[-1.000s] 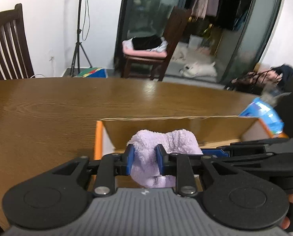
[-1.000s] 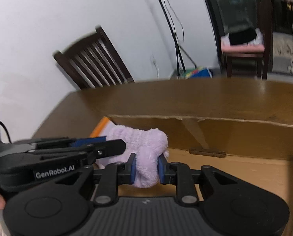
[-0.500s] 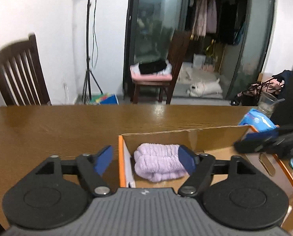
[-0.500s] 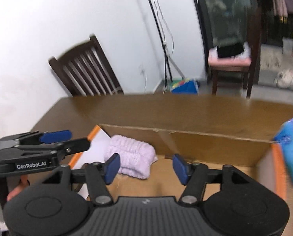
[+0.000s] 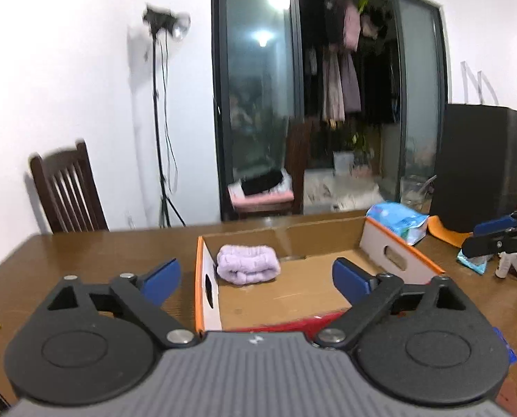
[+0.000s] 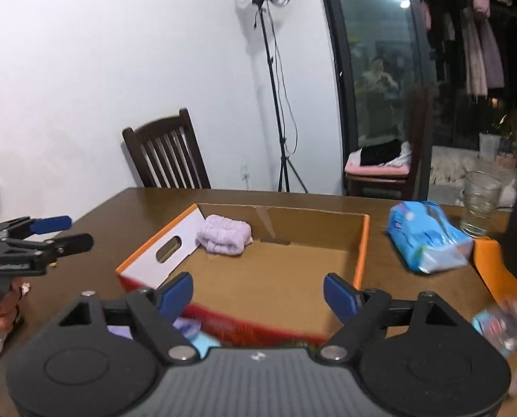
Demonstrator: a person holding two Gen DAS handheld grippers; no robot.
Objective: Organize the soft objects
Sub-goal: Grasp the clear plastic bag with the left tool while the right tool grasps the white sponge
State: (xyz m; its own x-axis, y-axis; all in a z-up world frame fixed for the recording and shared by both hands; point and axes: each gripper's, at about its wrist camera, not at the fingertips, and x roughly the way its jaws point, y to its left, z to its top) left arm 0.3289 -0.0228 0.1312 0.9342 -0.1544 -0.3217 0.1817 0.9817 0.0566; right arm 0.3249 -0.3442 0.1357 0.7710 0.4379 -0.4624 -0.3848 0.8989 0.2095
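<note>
Brown desk (image 5: pixel 84 253) fills my left view: left tongs (image 5: pixel 256 279) spread apart, lilac towel (image 5: pixel 248 268) in the box's (image 5: pixel 208 288) far-left corner. Right view: right tongs (image 6: pixel 258 293) apart, empty. Blue pack (image 6: pixel 428 239) looks soft, light; I'd pinch mid-body.

both claws released the purple towel (image 5: pixel 248 268), opened, backed off.

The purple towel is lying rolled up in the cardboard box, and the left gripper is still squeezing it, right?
Not quite. The purple towel lies rolled in the cardboard box, but the left gripper is open and clear of it, as the left wrist view shows.
</note>
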